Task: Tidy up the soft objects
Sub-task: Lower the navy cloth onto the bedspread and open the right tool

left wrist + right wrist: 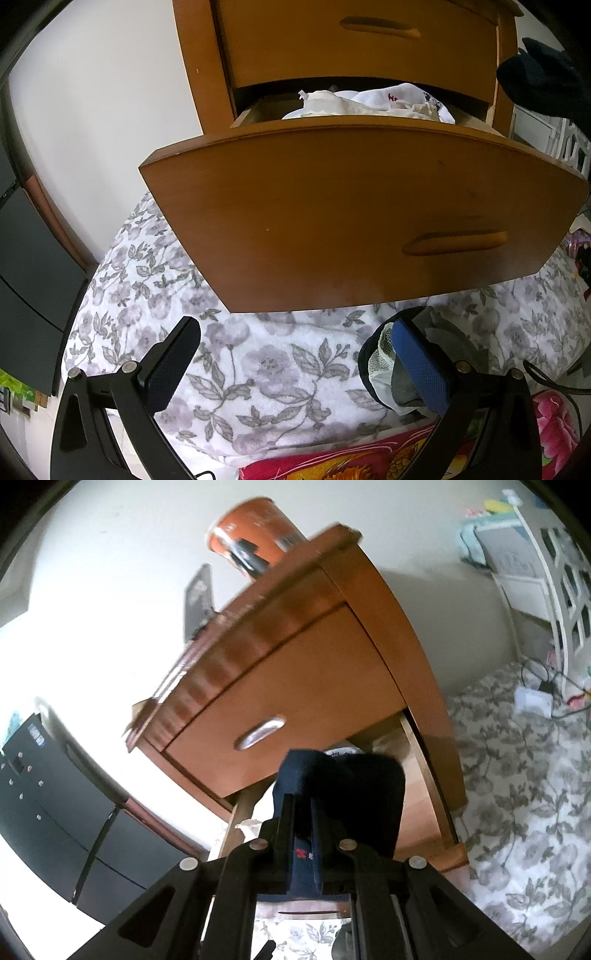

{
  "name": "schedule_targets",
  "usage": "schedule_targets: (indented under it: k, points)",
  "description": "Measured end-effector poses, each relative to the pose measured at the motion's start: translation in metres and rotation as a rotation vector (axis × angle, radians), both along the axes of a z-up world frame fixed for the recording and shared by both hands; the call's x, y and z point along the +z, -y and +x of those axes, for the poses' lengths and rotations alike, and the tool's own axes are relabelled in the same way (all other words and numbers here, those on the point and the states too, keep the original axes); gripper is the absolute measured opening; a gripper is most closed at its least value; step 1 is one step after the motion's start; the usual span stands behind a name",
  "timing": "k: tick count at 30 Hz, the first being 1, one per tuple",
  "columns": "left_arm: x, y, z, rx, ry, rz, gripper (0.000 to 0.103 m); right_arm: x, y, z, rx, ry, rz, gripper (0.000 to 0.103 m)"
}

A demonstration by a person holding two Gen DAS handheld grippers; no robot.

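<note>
A wooden nightstand has its lower drawer (362, 206) pulled open, with white and cream soft items (369, 103) inside. My right gripper (303, 805) is shut on a dark navy sock (351, 786) and holds it above the open drawer (417, 797); the sock also shows at the right edge of the left wrist view (539, 77). My left gripper (295, 336) is open and empty, low in front of the drawer. A grey and white bundle of socks (391, 373) lies on the floral bedspread by its right finger (417, 365).
The floral bedspread (258, 369) covers the bed below the drawer. A red patterned blanket (332, 461) lies at the bottom. An orange container (255, 535) and a dark box (199, 598) stand on the nightstand top. A dark cabinet (29, 258) is at the left. Cables (543, 686) lie at the right.
</note>
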State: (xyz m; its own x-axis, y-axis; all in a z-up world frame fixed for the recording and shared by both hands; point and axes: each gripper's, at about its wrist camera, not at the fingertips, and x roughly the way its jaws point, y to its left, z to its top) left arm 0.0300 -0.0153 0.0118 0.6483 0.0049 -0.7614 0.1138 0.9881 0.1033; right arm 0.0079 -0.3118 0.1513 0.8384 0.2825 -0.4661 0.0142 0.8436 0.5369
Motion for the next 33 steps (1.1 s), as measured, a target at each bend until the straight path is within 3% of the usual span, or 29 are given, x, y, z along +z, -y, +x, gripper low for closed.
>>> schedule_targets:
  k: [22,28,33]
  points:
    - [0.006,-0.003,-0.007,0.009,0.042,-0.005,0.103,0.030,-0.020,-0.069,0.074,0.091,-0.099,0.008]
    - [0.008,-0.001,-0.011,0.009,0.059,0.008,0.103,0.014,-0.028,-0.072,0.106,0.025,-0.117,0.008]
    - [0.009,0.001,-0.012,0.001,0.061,0.020,0.103,-0.018,-0.036,-0.061,0.119,-0.120,-0.171,0.008]
